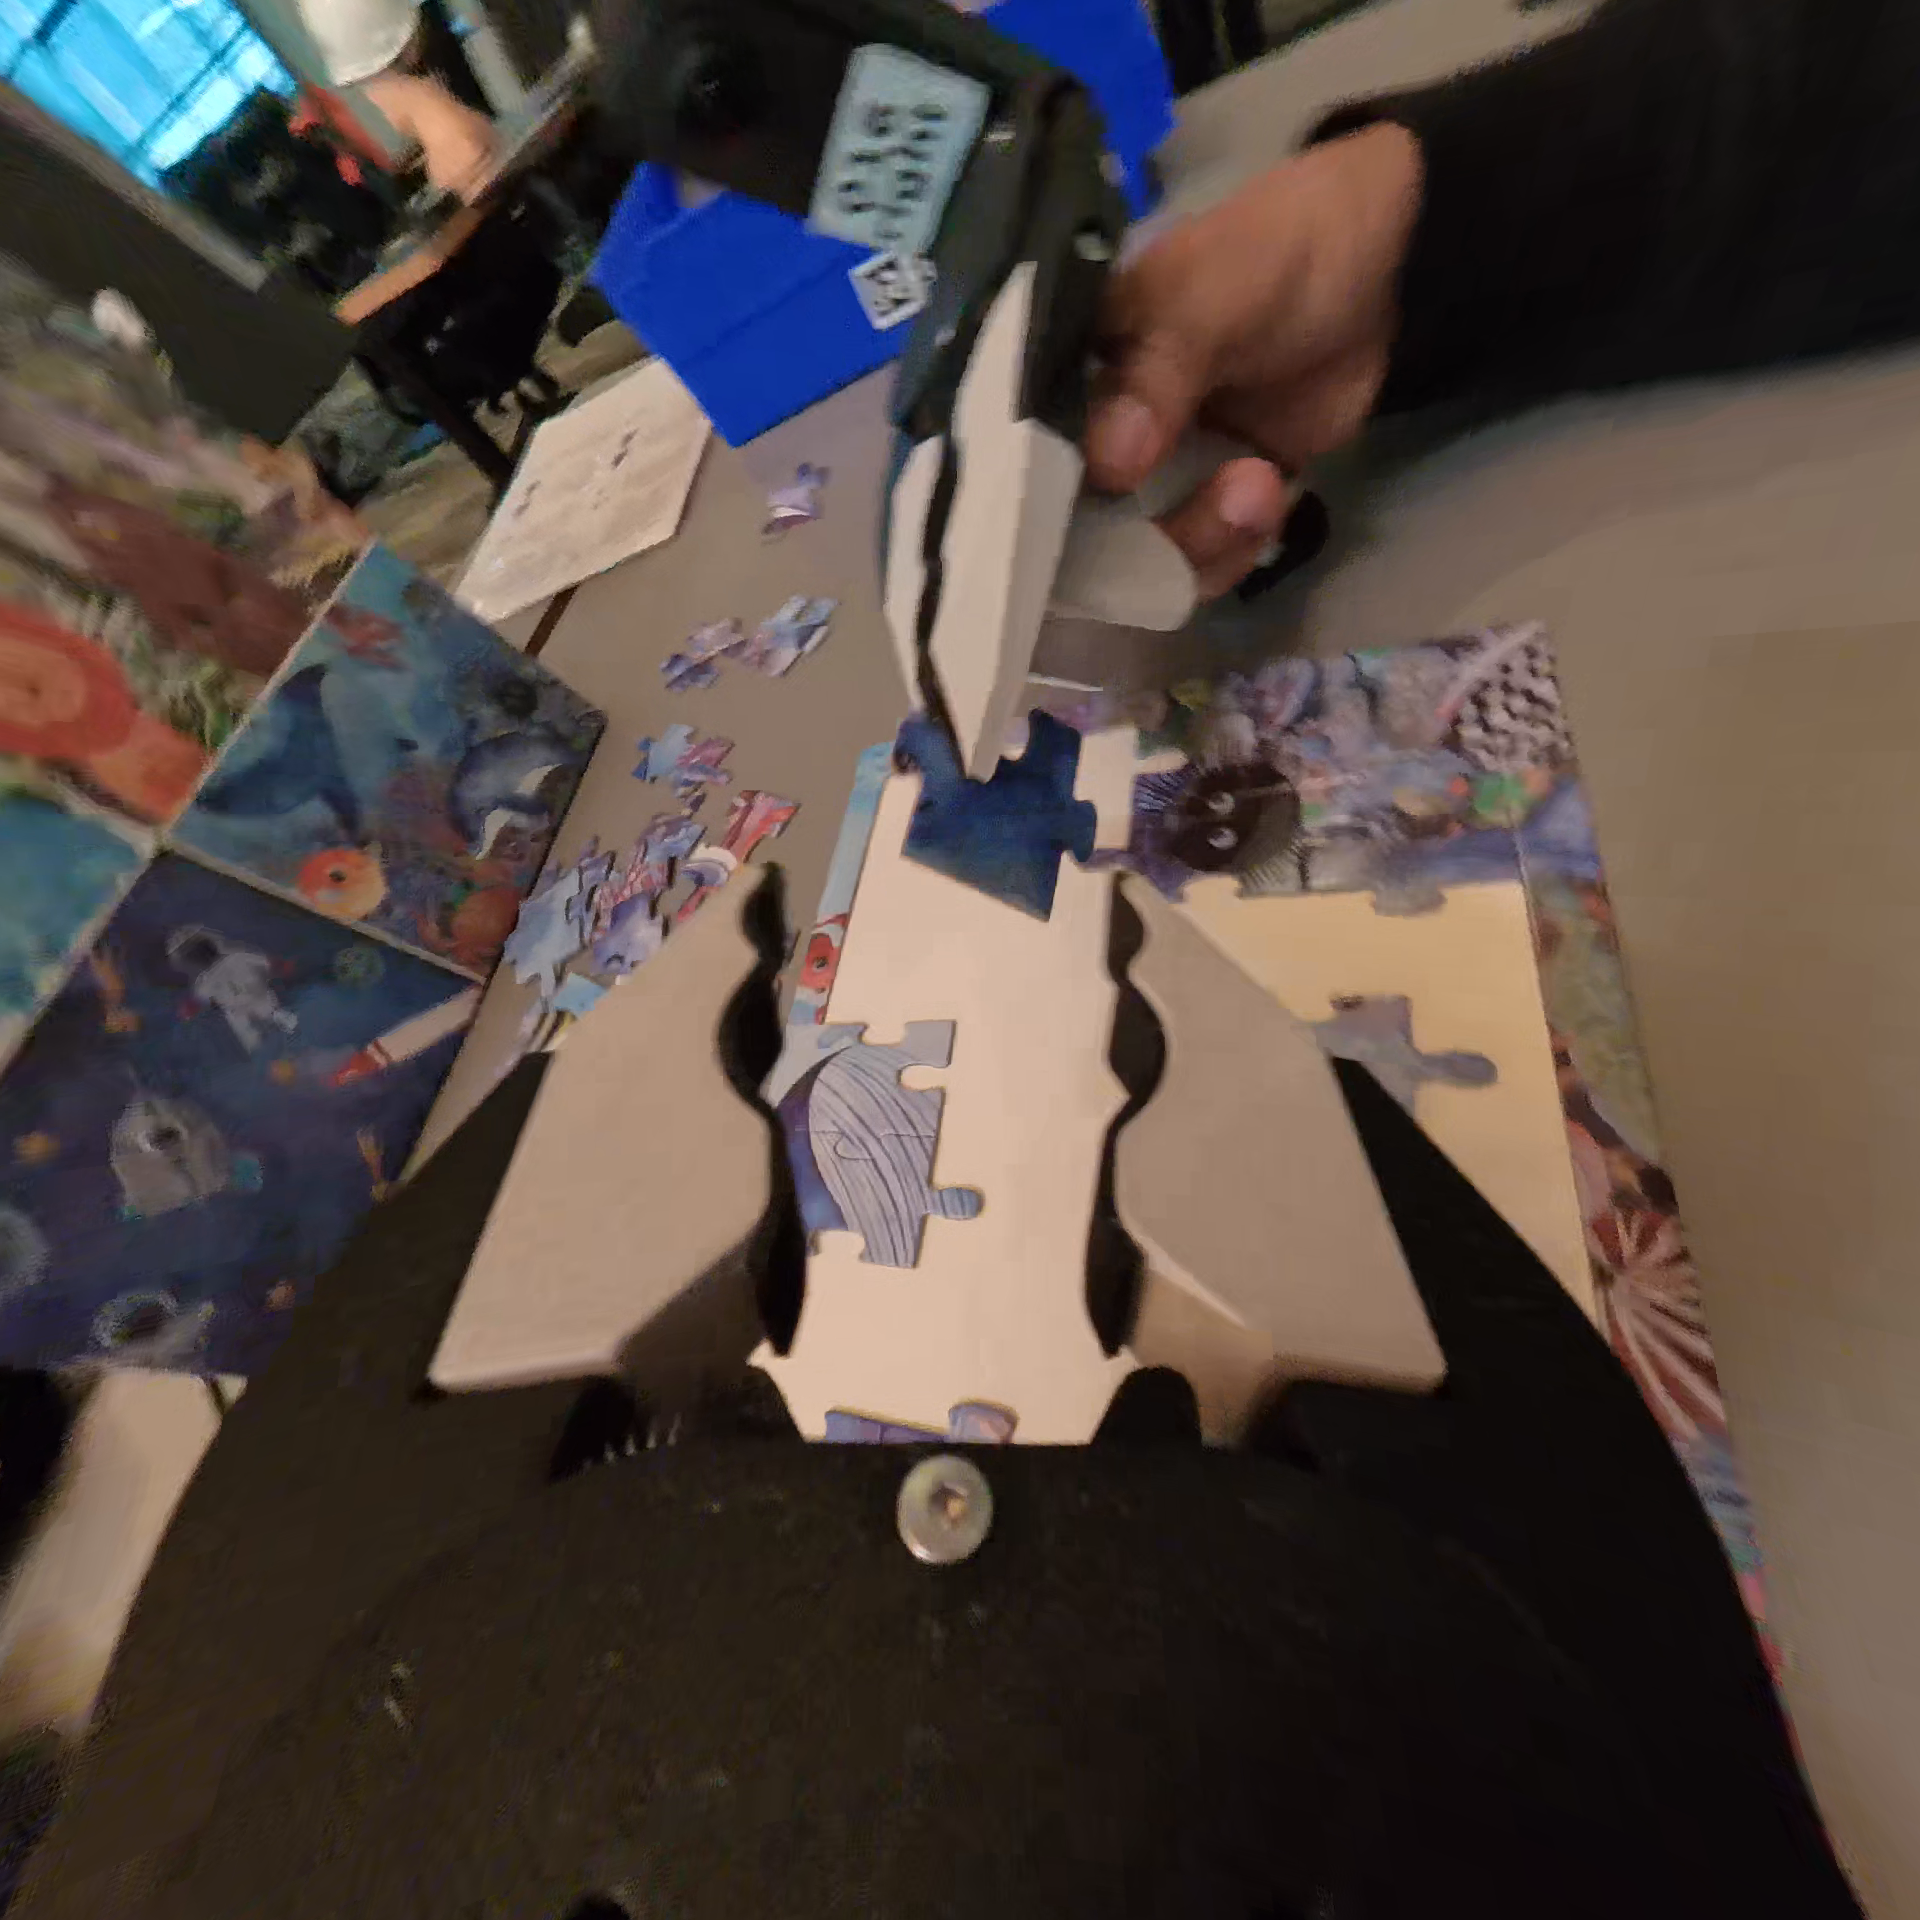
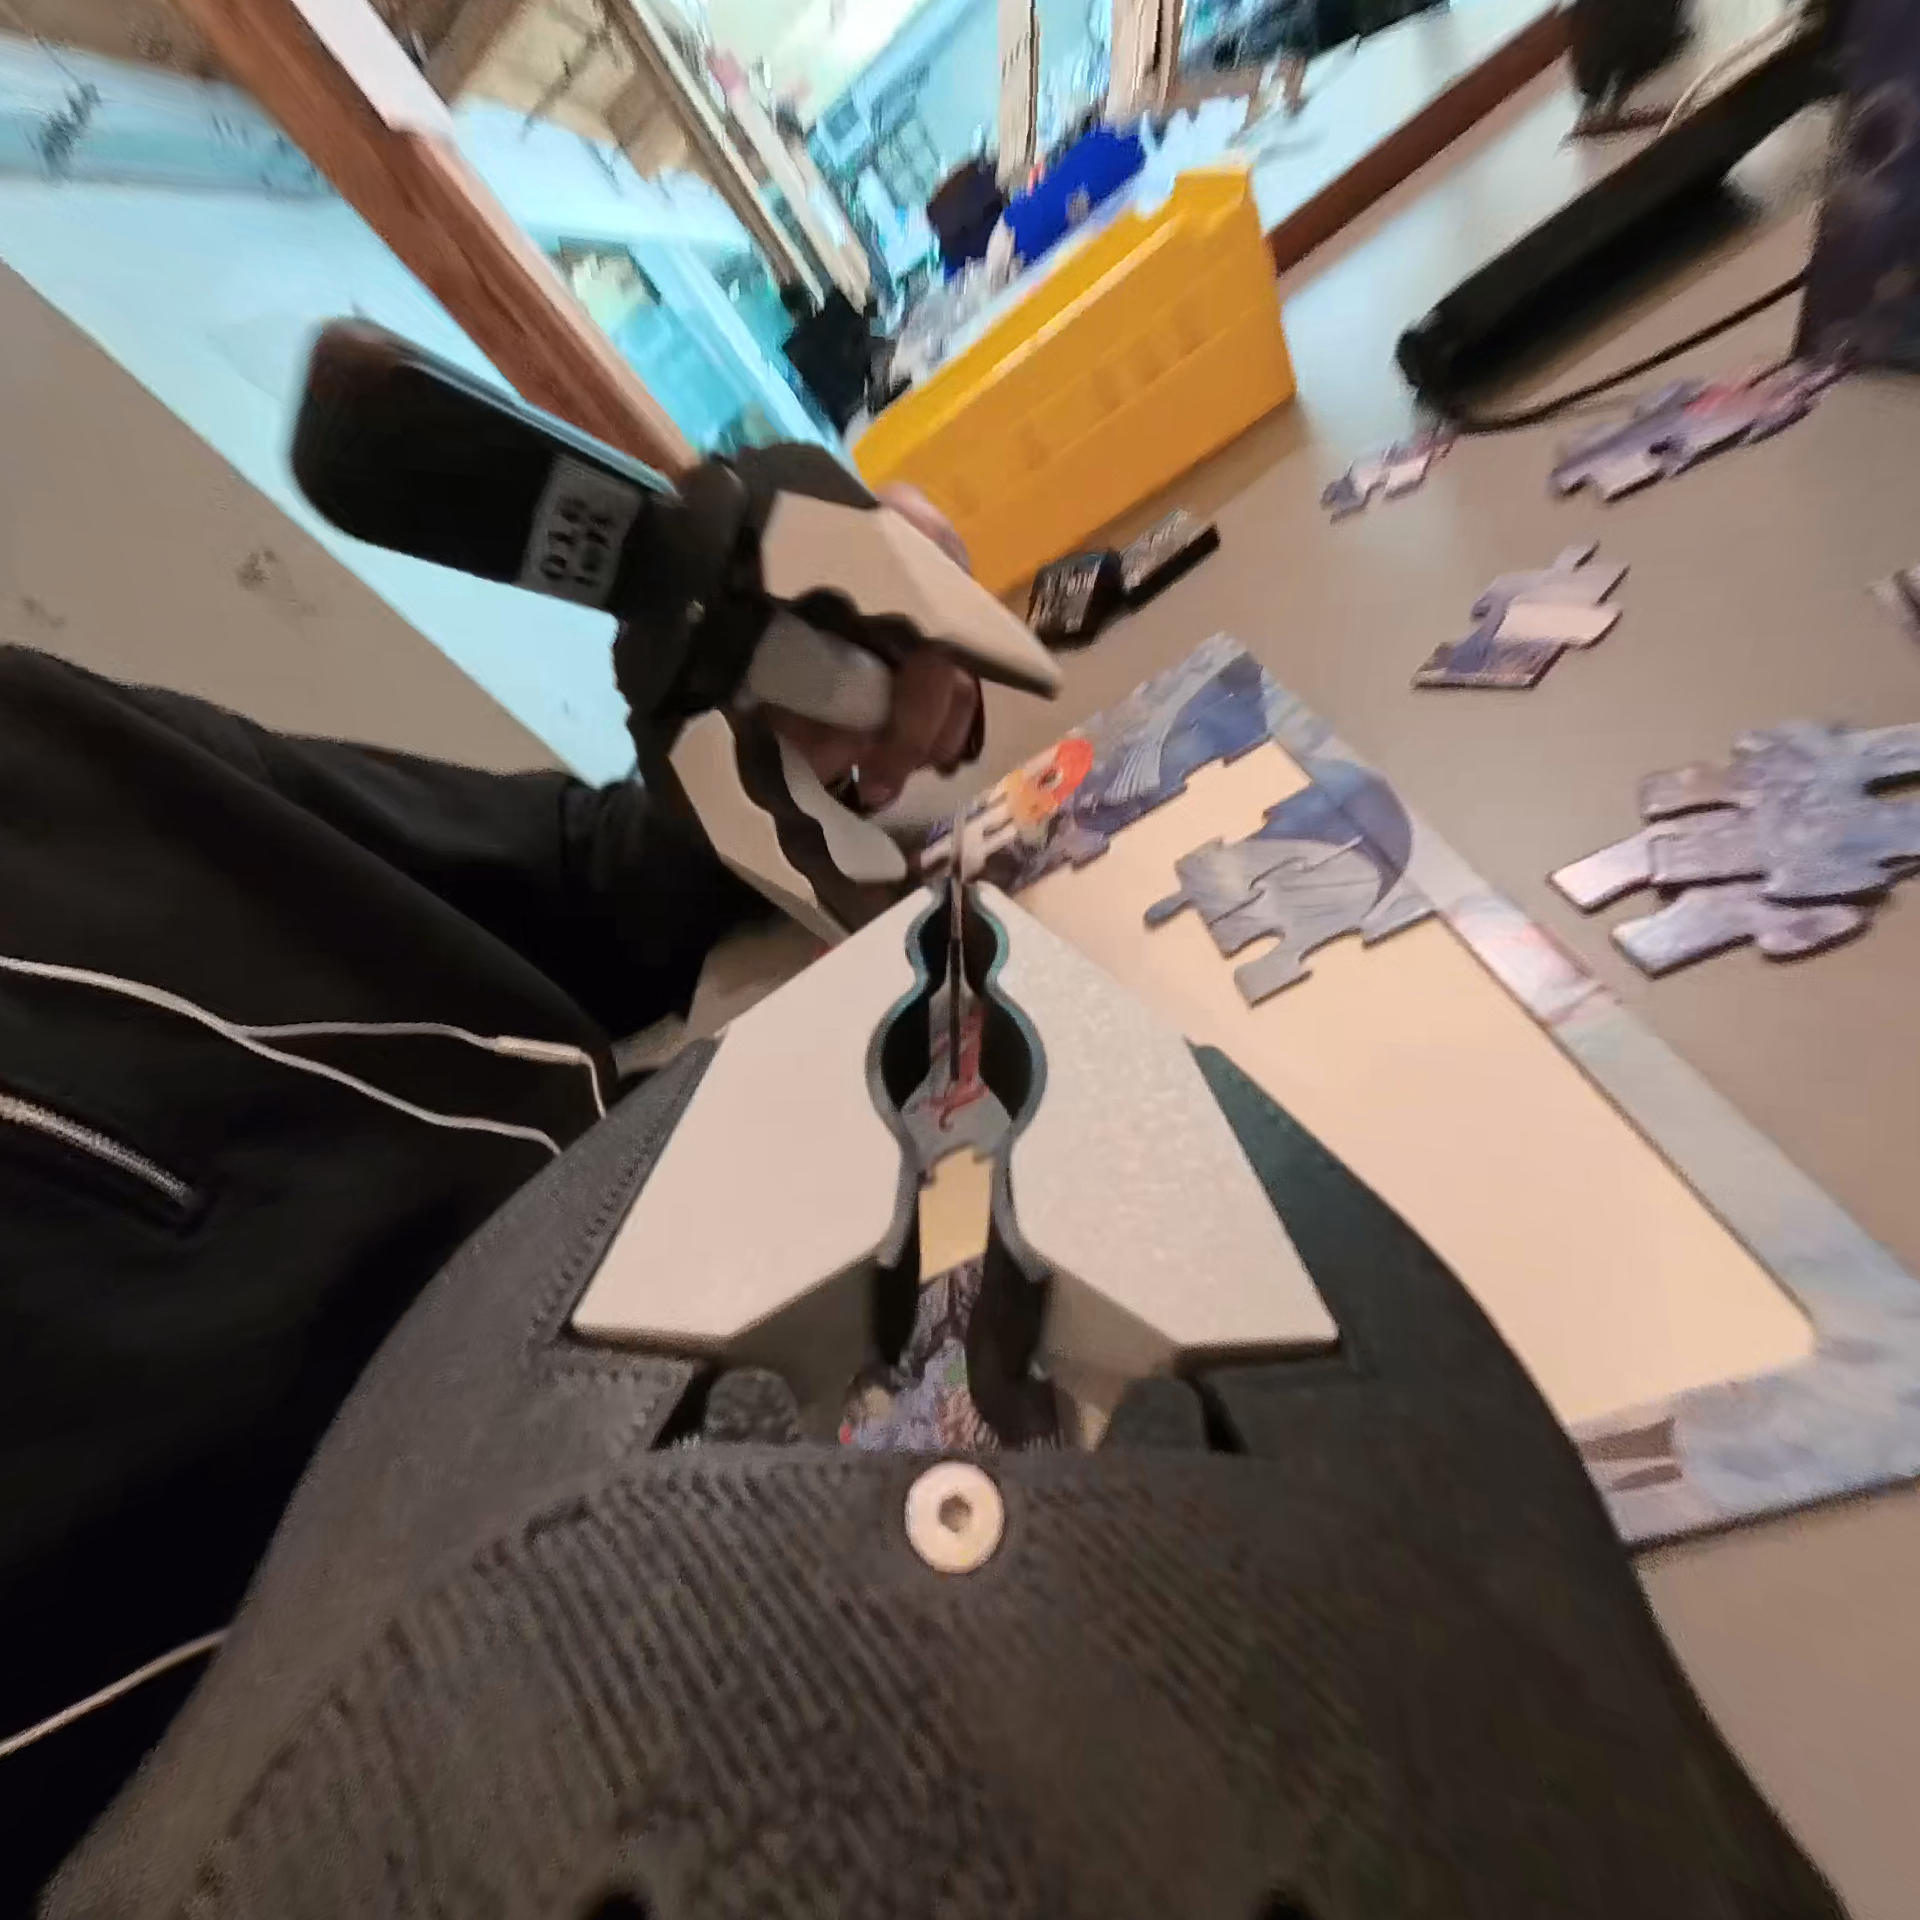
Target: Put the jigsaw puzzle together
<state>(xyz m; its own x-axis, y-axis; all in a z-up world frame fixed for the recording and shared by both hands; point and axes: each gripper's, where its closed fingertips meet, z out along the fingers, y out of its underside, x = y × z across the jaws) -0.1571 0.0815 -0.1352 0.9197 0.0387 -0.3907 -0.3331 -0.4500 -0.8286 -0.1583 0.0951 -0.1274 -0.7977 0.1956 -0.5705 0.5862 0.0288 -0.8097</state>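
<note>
Right now we are pinching a dark blue puzzle piece (image 1: pixel 992 821) by its top edge with the right gripper (image 1: pixel 961 727), jaws clamped on it so it is hanging tilted over the bare middle of the puzzle tray (image 1: pixel 1434 956). In the right wrist view we are seeing the piece only edge-on, as a thin dark sliver between the fingers (image 2: pixel 821 1143). We are judging it light, flat and fairly stiff card, easy to bend at the tabs, so a hold on the edge near the body seems best, not on a knob. We are holding the left gripper (image 1: pixel 945 935) low over the tray with its jaws well apart and nothing between them. Beyond it, a striped whale section (image 1: pixel 868 1132) is sitting joined at the tray's left border, an assembled strip with a black spiky fish (image 1: pixel 1226 821) is lining the far edge, and loose pieces (image 1: pixel 644 883) are lying on the table (image 1: pixel 1714 540) to the left.
</note>
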